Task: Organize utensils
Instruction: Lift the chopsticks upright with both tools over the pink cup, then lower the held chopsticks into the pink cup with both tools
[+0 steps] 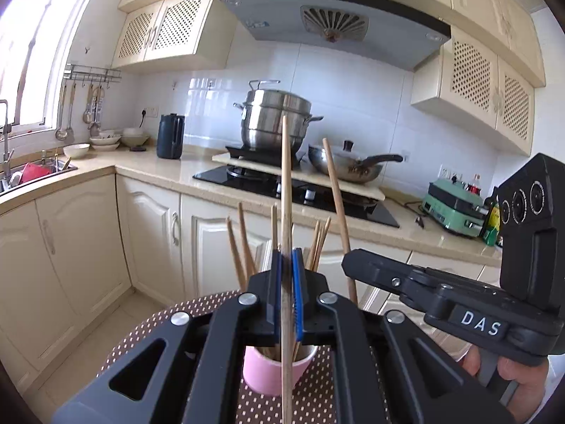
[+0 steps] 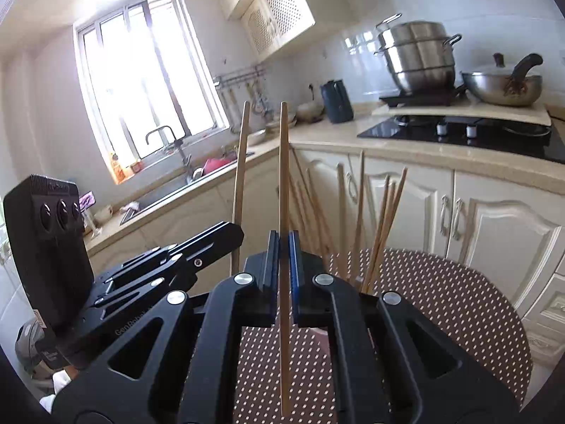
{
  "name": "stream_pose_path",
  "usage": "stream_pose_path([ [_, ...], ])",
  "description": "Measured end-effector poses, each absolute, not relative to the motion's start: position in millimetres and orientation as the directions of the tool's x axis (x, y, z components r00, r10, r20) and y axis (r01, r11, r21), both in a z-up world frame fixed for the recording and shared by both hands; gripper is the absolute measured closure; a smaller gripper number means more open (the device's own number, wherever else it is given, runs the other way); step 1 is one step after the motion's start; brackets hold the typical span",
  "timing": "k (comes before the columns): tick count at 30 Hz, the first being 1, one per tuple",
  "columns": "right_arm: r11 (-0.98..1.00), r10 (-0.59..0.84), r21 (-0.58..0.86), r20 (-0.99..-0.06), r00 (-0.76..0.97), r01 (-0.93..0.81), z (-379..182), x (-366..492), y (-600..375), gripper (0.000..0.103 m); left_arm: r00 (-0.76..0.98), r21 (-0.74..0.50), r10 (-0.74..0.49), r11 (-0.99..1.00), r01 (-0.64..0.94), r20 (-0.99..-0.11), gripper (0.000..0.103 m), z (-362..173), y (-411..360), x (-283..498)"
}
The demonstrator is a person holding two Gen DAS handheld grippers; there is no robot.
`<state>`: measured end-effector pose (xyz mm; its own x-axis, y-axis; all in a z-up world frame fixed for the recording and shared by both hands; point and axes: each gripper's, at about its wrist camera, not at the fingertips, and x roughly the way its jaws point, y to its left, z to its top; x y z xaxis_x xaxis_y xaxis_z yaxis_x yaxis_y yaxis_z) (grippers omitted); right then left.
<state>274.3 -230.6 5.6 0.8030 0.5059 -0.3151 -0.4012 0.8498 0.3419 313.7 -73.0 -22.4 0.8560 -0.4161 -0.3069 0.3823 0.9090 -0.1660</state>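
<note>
My left gripper (image 1: 286,258) is shut on a single wooden chopstick (image 1: 285,176), which stands nearly upright between the blue pads. Just below and behind it, a pink cup (image 1: 261,371) holds several more chopsticks (image 1: 243,243). To its right, my right gripper (image 1: 348,261) holds another chopstick (image 1: 335,205) tilted slightly left. In the right wrist view, the right gripper (image 2: 283,240) is shut on its upright chopstick (image 2: 283,176). The left gripper (image 2: 236,229) and its chopstick (image 2: 241,162) show at the left. The cup's chopsticks (image 2: 381,219) fan out behind the fingers, and the cup itself is mostly hidden.
The cup stands on a round table with a brown dotted cloth (image 2: 459,300). Cream cabinets and a counter (image 1: 159,173) lie beyond, with a hob (image 1: 303,190), steel steamer pot (image 1: 275,120), wok (image 1: 349,166), dark kettle (image 1: 171,136) and sink (image 1: 31,173). A hand (image 1: 512,374) grips the right tool.
</note>
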Motion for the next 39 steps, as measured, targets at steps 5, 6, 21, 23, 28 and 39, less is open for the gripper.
stream_pose_path([
  [5, 0.868, 0.461, 0.331, -0.258, 0.849, -0.37, 17.3, 283.6, -240.0, 0.097, 0.868, -0.194, -0.43, 0.9, 0.39, -0.25, 0.097, -21.5, -81.0, 332.1],
  [6, 0.872, 0.45, 0.327, -0.247, 0.858, -0.363, 17.6, 287.0, -241.1, 0.097, 0.872, -0.202, -0.428, 0.9, 0.387, -0.237, 0.097, -22.8, -82.6, 336.3],
  [21, 0.9, 0.359, 0.318, -0.157, 0.92, -0.297, -20.8, 323.4, -248.2, 0.097, 0.915, -0.218, -0.378, 0.914, 0.343, -0.141, 0.097, -50.4, -98.0, 379.5],
  [23, 0.9, 0.357, 0.318, -0.149, 0.922, -0.297, -25.1, 325.5, -248.3, 0.097, 0.916, -0.204, -0.371, 0.918, 0.339, -0.15, 0.097, -56.4, -100.8, 380.0],
  [28, 0.906, 0.349, 0.294, -0.111, 0.93, -0.305, -32.8, 323.9, -245.1, 0.097, 0.919, -0.151, -0.358, 0.93, 0.335, -0.165, 0.097, -71.9, -105.8, 373.9],
  [39, 0.891, 0.393, 0.298, -0.125, 0.911, -0.343, -55.8, 321.0, -239.3, 0.097, 0.908, -0.091, -0.322, 0.947, 0.309, -0.267, 0.096, -99.5, -103.4, 354.6],
])
